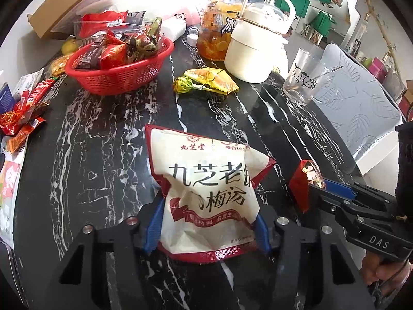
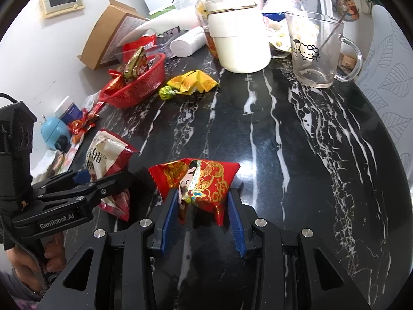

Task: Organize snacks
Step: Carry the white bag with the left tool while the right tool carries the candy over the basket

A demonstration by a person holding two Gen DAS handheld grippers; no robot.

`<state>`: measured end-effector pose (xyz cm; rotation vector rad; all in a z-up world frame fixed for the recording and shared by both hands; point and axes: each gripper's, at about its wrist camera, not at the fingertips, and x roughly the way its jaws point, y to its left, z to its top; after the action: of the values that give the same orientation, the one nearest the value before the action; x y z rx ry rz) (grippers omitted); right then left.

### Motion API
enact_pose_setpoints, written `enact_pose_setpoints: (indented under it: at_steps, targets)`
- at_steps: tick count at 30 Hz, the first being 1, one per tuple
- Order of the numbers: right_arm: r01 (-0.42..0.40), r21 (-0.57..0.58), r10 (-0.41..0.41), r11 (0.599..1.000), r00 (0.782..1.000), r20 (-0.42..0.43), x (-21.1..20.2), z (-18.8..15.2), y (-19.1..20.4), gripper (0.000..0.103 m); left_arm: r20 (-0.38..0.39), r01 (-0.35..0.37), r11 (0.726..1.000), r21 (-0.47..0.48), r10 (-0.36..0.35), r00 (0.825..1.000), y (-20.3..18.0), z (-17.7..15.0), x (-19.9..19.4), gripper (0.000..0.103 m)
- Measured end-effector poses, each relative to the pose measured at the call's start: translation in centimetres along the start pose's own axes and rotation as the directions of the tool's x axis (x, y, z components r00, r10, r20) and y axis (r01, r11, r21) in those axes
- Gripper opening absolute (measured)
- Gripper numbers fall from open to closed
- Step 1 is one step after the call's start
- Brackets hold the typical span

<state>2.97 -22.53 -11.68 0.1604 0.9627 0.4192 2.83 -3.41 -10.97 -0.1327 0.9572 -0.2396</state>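
Black marbled bench: the left hand-held gripper pinches a white, red-edged pouch, the right hand-held gripper a red foil packet; either slick wrapper could slip before reaching the far-left red plastic basket.

Both grippers are matte black with ribbed blue finger pads and shiny round screws. Left gripper says "GenRobot.AI", right gripper says "DAS", in white lettering.

The left gripper tilts steeply downward, its jaws pressed against both sides of a white pouch. The right gripper tilts likewise, its jaws clamped on a red packet.
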Motion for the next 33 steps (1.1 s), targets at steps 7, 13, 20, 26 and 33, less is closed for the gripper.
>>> enact_pose_setpoints:
  at_steps: [7,13,20,26,33]
  targets:
    - [-0.022,-0.02,0.022,1.0,1.0,0.004,-0.3,-0.1,1.0,0.037,0.021,0.011,1.0,-0.008,-0.01,1.0,0.4,-0.3,-1.6,0.057]
    - [-0.044,-0.044,0.044,0.998,0.999,0.005,-0.4,0.0,2.2,0.037,0.042,0.005,1.0,-0.017,-0.004,0.999,1.1,-0.4,-3.1,0.057]
    - [-0.074,-0.093,0.075,0.993,0.997,0.008,-0.4,0.8,4.1,0.037,0.09,-0.009,0.999,-0.041,0.012,0.996,2.3,-0.3,-5.4,0.057]
    - [-0.108,-0.155,0.113,0.982,0.993,0.028,-0.8,2.2,6.4,0.037,0.149,-0.022,0.998,-0.062,0.031,0.988,3.5,0.4,-7.5,0.057]
    - [-0.143,-0.224,0.159,0.964,0.986,0.052,-1.6,4.3,8.9,0.037,0.221,-0.038,0.997,-0.073,0.054,0.974,4.5,1.8,-9.9,0.057]
